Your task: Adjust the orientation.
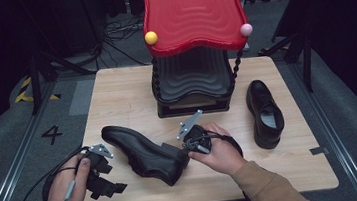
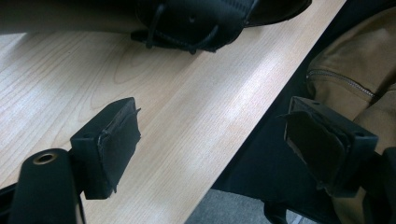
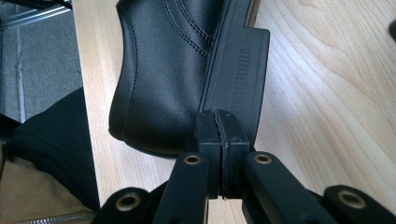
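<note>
A black leather shoe (image 1: 141,152) lies on its side near the front middle of the wooden table (image 1: 115,92), toe to the left and heel to the right. My right gripper (image 1: 186,151) is at its heel. In the right gripper view, that gripper (image 3: 218,126) has its pads pressed together, tips against the seam between heel leather and sole of the shoe (image 3: 159,70), and I see nothing pinched. My left gripper (image 1: 106,188) rests at the front left edge. In its own view it (image 2: 217,144) stands wide open over the table's edge, with the shoe (image 2: 196,18) beyond it.
A second black shoe (image 1: 264,114) stands upright at the right of the table. A black ribbed stand (image 1: 192,79) with a red wavy top (image 1: 192,13) occupies the back middle. A tan sleeve (image 2: 345,79) hangs beside the front edge.
</note>
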